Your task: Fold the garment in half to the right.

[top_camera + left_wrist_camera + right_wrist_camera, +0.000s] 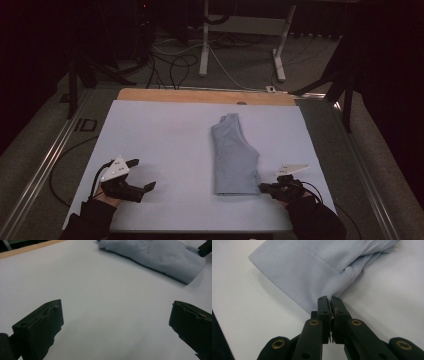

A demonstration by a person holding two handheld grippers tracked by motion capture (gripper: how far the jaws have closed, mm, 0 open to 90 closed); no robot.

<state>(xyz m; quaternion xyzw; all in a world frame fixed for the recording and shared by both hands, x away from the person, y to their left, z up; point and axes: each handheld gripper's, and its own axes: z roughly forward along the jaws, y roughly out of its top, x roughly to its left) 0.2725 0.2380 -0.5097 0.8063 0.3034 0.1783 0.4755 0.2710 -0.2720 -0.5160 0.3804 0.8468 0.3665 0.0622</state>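
A light blue knitted garment (232,155) lies folded lengthways on the pale sheet (165,135), right of centre, its ribbed hem toward me. My right gripper (261,188) is at the hem's near right corner. In the right gripper view the jaws are pressed together with the corner of the ribbed hem (312,272) pinched at the tips of the right gripper (330,300). My left gripper (143,174) rests low over bare sheet at the near left, jaws wide apart and empty. From the left gripper (116,315) the garment (160,255) lies well ahead.
A wooden table edge (200,96) runs along the far side of the sheet. Metal rails (45,165) flank the table. Beyond it stand a white desk frame (205,45), dark stand legs (345,95) and loose cables (175,65) on the floor.
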